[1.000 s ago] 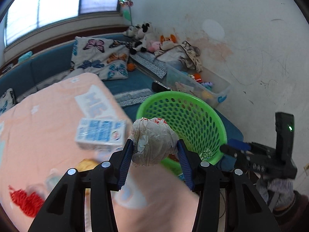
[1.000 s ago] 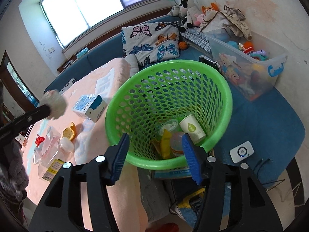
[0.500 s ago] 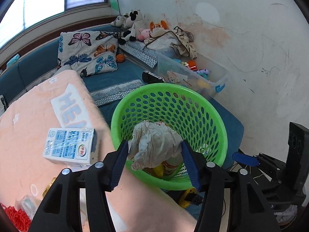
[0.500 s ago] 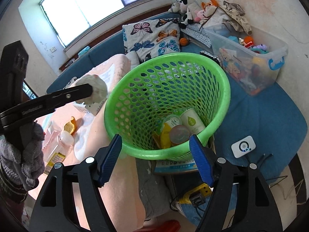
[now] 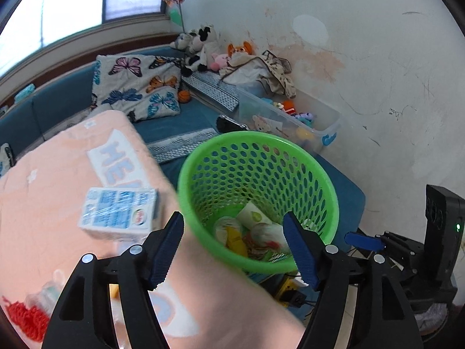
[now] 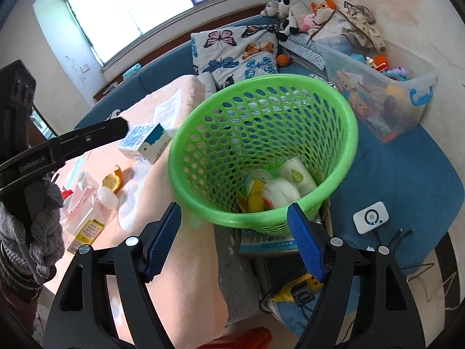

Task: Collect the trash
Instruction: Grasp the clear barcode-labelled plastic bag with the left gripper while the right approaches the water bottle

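Note:
A green mesh basket (image 5: 325, 180) (image 6: 345, 116) stands beside the pink-covered table (image 5: 43, 174). A crumpled white paper ball (image 6: 283, 190) lies inside it with a paper cup (image 6: 299, 174) and yellow wrappers; the ball also shows in the left wrist view (image 5: 266, 231). My left gripper (image 5: 237, 247) is open and empty just above the basket's near rim. My right gripper (image 6: 234, 244) is open and empty in front of the basket. A blue and white carton (image 5: 119, 213) (image 6: 145, 142), an orange peel (image 6: 112, 181) and a plastic bottle (image 6: 90, 221) lie on the table.
A clear toy bin (image 6: 386, 96) and a butterfly pillow (image 6: 235, 55) sit on the blue couch behind the basket. A white device (image 6: 370, 218) lies on the blue cushion at right. Red stuff (image 5: 26, 318) lies at the table's near left.
My left gripper carried the paper ball over the basket, opened and let it go. The ball now lies in the basket. My right gripper opened wider.

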{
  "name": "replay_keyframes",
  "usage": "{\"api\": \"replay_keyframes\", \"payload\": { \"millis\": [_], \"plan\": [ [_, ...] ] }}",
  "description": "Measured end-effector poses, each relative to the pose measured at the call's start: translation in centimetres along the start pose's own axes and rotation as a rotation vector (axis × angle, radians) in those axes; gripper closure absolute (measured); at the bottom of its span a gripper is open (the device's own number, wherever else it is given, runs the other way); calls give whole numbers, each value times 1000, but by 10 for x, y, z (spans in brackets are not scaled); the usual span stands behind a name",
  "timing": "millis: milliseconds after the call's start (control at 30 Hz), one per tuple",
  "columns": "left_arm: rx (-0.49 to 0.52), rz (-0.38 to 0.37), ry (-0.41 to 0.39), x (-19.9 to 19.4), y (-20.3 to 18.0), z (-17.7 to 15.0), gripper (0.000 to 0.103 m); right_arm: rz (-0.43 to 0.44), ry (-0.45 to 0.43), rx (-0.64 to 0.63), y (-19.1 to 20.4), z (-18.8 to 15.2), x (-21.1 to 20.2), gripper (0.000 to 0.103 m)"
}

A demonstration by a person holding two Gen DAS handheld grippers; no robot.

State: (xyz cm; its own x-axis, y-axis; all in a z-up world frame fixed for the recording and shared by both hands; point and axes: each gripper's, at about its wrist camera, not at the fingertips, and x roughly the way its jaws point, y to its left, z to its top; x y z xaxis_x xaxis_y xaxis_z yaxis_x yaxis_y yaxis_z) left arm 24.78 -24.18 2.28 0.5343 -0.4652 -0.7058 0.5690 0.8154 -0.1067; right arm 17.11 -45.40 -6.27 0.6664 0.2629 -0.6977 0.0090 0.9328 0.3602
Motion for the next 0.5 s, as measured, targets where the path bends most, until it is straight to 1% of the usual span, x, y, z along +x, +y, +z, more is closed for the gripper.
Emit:
{"api": "replay_keyframes", "payload": {
  "millis": [67, 300, 367, 500],
  "plan": [
    [1, 28, -13, -11, 4, -7, 35, 6, 1, -7, 5, -1, 0, 26],
    [-16, 90, -58, -51, 26, -32, 35, 33, -7, -28, 28, -3, -1, 25],
    [-16, 123, -76, -66, 35, -42, 35, 40, -7, -40, 36, -3, 0, 24],
    [-50, 159, -99, -89, 54, -59, 35, 57, -10, -55, 52, -4, 0, 24]
  ]
}}
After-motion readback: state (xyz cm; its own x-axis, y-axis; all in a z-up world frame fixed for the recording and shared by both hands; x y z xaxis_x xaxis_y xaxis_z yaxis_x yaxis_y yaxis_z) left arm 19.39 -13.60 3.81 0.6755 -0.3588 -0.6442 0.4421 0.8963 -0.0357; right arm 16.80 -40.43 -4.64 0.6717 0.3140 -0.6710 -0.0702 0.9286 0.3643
